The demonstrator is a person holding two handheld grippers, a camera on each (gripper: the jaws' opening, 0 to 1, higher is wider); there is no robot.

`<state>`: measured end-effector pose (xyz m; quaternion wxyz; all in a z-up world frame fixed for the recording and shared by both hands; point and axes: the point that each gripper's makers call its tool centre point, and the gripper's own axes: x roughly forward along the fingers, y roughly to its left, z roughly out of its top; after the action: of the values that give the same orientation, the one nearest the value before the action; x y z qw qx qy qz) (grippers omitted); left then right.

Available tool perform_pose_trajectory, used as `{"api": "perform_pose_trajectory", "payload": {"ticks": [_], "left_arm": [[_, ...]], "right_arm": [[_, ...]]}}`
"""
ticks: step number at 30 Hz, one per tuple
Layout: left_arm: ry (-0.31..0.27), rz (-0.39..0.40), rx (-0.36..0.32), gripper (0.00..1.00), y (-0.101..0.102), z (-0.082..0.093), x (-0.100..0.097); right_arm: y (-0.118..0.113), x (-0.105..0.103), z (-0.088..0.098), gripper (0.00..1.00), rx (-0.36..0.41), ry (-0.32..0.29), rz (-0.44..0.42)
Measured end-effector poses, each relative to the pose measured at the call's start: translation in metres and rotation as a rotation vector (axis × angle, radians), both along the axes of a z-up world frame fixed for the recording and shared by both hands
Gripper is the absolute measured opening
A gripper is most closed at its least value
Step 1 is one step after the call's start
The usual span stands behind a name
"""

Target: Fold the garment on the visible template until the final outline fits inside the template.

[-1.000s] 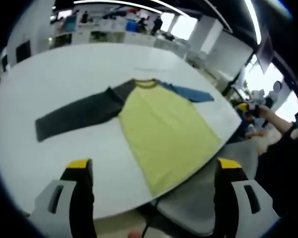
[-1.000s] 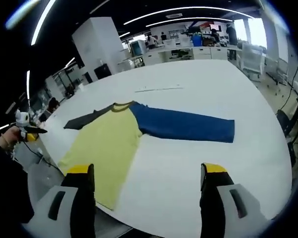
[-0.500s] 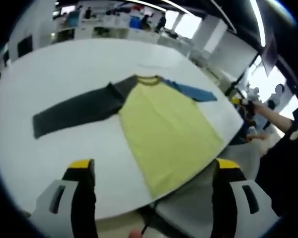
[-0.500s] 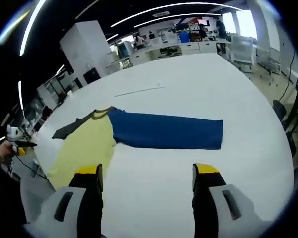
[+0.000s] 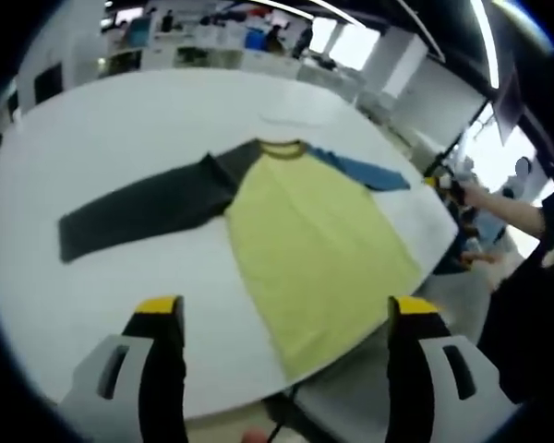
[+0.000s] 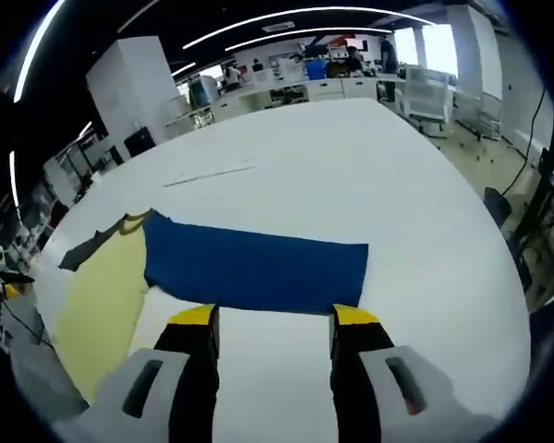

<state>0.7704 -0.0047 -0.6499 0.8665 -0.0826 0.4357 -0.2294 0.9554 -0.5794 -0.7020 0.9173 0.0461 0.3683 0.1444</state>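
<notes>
Just above my right gripper (image 6: 270, 318), whose spread jaws hold nothing, the garment's blue sleeve (image 6: 254, 274) lies flat on the white table (image 6: 388, 175), its long axis running left to right across the frame centre. My left gripper (image 5: 282, 309), also spread and empty, sits below the yellow body (image 5: 314, 240), collar toward the frame's top, so my right is nearer.

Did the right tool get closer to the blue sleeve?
Yes. The right tool has moved forward over the white table; its tips now sit at the near edge of the blue sleeve, with jaws closer together than before.
</notes>
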Motion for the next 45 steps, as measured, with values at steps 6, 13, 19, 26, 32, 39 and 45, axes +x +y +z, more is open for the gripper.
{"api": "perform_pose_trajectory", "payload": {"ticks": [6, 13, 19, 26, 32, 39, 45], "left_arm": [[0.020, -0.012, 0.004, 0.85, -0.003, -0.005, -0.003], [0.028, 0.013, 0.026, 0.83, 0.007, -0.006, -0.002], [0.039, 0.028, 0.033, 0.81, 0.010, -0.009, -0.003], [0.061, 0.022, 0.040, 0.81, 0.009, -0.016, -0.005], [0.062, 0.014, 0.045, 0.80, 0.008, -0.016, 0.001], [0.069, 0.013, 0.046, 0.81, 0.007, -0.019, 0.003], [0.081, 0.006, 0.050, 0.81, 0.006, -0.022, 0.003]], "right_arm": [[-0.015, 0.024, -0.009, 0.43, -0.040, -0.001, -0.014], [-0.028, 0.043, -0.027, 0.37, -0.083, 0.020, -0.010], [-0.041, 0.055, -0.041, 0.34, -0.117, 0.037, -0.019], [-0.054, 0.066, -0.048, 0.28, -0.129, 0.044, -0.052], [-0.070, 0.075, -0.064, 0.23, -0.143, 0.070, -0.080], [-0.086, 0.081, -0.084, 0.21, -0.180, 0.099, -0.092], [-0.086, 0.087, -0.085, 0.19, -0.191, 0.079, -0.079]]}}
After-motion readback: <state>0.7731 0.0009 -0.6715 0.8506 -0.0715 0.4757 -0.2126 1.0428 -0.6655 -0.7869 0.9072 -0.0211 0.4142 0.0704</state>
